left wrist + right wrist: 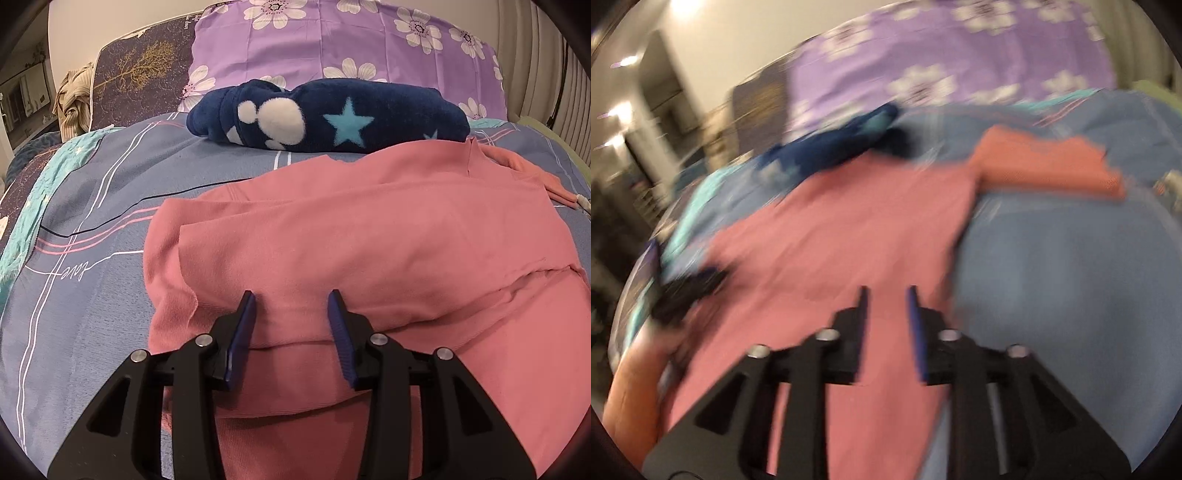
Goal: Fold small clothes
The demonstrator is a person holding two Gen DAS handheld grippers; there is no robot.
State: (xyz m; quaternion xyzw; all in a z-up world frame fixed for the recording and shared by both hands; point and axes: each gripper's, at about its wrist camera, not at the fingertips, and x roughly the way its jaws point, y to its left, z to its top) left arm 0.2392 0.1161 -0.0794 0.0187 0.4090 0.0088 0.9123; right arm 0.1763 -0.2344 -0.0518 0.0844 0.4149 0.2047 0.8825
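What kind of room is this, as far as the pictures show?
Most likely a bedroom: the pink garment lies on a bed with a striped blue sheet, and a purple flowered pillow stands at the head.

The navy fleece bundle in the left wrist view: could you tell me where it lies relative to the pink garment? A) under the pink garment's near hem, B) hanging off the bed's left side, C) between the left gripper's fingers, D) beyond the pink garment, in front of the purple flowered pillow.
D: the navy fleece bundle sits on the bedsheet past the far edge of the pink garment, just before the purple flowered pillow.
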